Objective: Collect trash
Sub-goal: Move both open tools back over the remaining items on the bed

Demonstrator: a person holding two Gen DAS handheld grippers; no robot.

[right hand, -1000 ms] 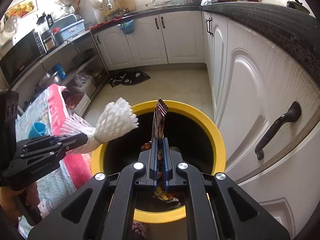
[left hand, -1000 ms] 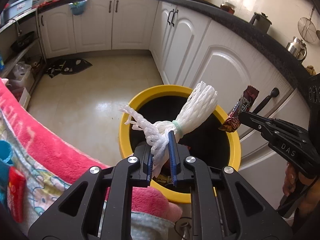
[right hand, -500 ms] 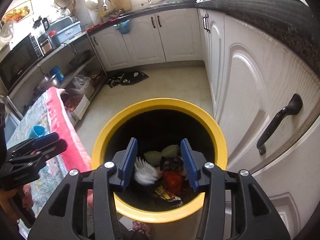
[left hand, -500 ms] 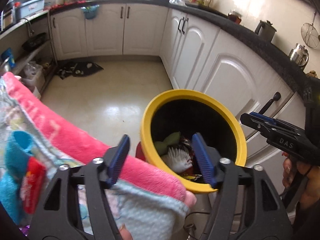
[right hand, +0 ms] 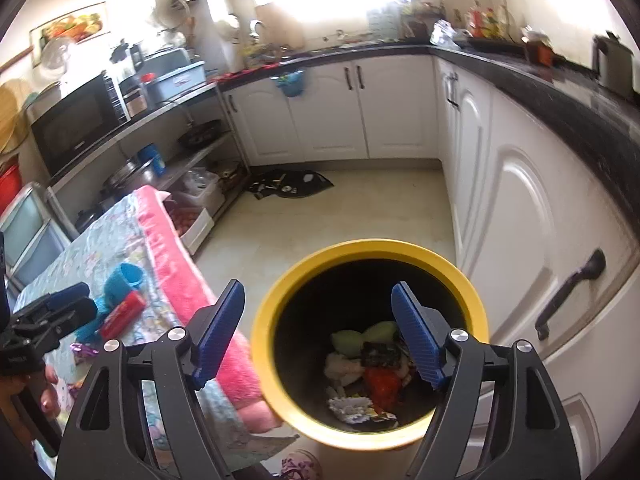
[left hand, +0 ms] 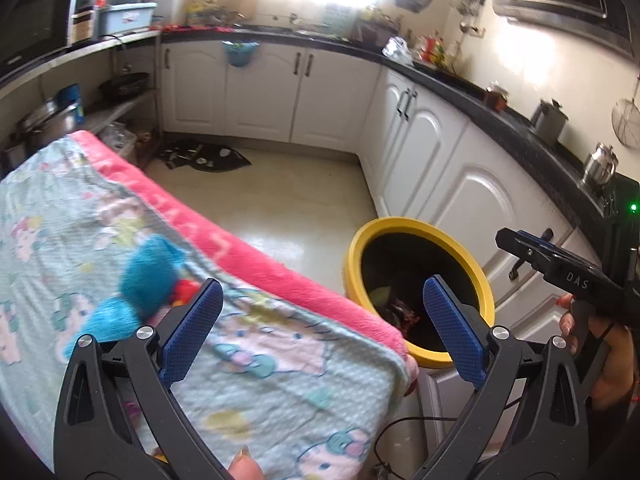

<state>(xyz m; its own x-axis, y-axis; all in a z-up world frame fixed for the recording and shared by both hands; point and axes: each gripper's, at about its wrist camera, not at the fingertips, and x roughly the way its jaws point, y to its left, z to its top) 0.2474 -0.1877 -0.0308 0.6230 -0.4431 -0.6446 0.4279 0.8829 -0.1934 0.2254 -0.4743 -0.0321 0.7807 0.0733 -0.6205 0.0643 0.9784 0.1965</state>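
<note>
— Looking along our left gripper (left hand: pixel 318 330), we see its jaws opening with nothing between them; the patterned blanket (left hand: pixel 280 364) lies under and ahead of the left finger; the yellow bin (left hand: pixel 416 228) sits ahead, behind the right finger.

— And our right gripper (right hand: pixel 318 330)?

— Its jaws are opening too, wide apart and empty; the bin's rim (right hand: pixel 372 246) lies straight ahead between the fingers; down inside, below the right finger, we see the dropped trash (right hand: pixel 368 376): pale green pieces, white netting, a dark wrapper, something red.

— What is left on the blanket?

— Off to the left of the right gripper we see a blue cup (right hand: pixel 124 278) on its side, with a red packet (right hand: pixel 122 314) just beside it; foil sweets (right hand: pixel 82 350) lie nearer us; we cannot tell more.
</note>
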